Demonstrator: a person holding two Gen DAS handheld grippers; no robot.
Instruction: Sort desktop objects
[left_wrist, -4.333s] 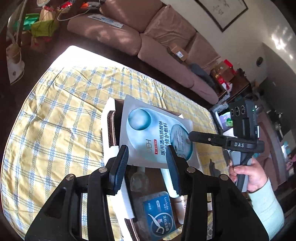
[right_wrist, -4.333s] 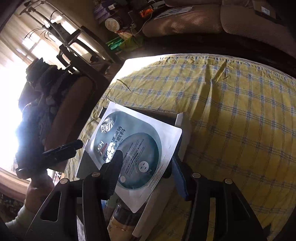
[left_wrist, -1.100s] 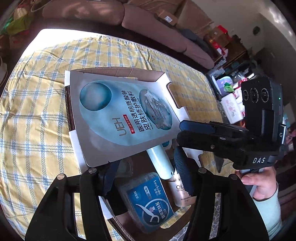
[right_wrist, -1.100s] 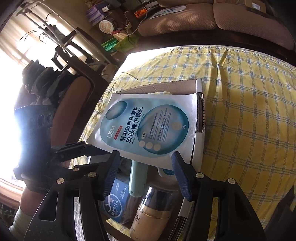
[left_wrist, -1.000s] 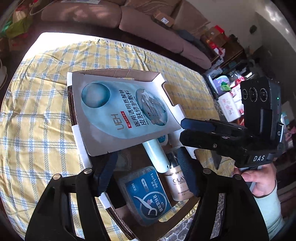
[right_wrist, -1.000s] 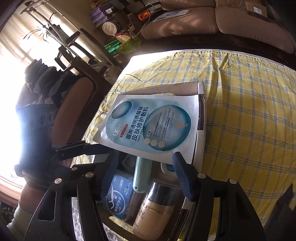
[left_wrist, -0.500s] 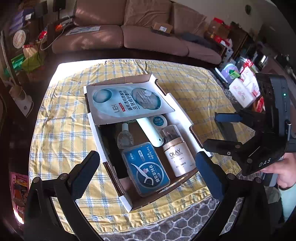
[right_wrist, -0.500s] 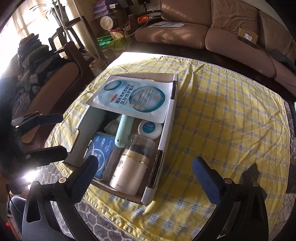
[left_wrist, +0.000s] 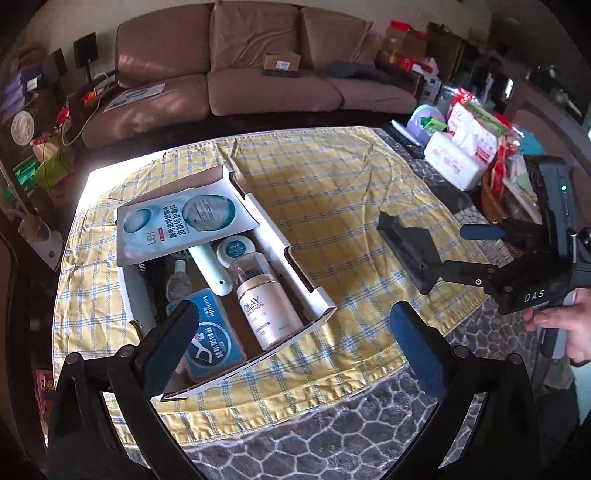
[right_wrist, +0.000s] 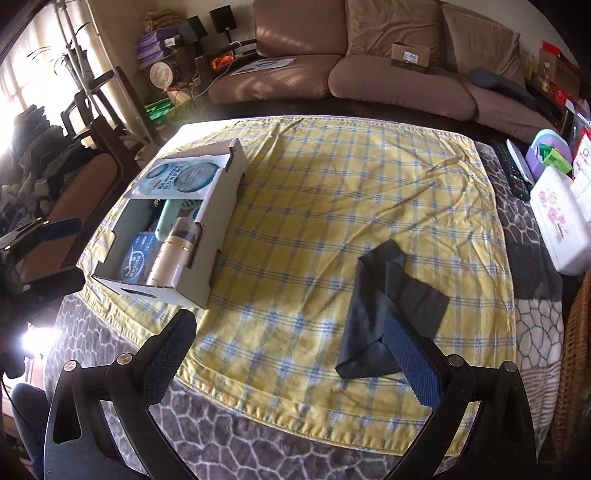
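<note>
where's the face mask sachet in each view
Left wrist: the face mask sachet lies left of centre, across the far end of the open cardboard box.
Right wrist: the sachet is upper left, foreshortened, at the box's far end.
Shared landmark: the Olay pump bottle in the box.

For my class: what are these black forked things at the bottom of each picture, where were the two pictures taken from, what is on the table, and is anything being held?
No robot here: a person holds a pair of hand-held tongs in each hand, each with a camera looking along its two fingers. One picture is from the left tongs, the other from the right tongs. The left view also shows the right tongs from the side, gripped by a hand.

On the yellow checked cloth stands an open cardboard box holding a face-mask sachet, a cream bottle, a blue floss box and a pale green tube. A dark folded cloth lies beside it.

Both tongs are wide open, having just opened; nothing is held.
</note>
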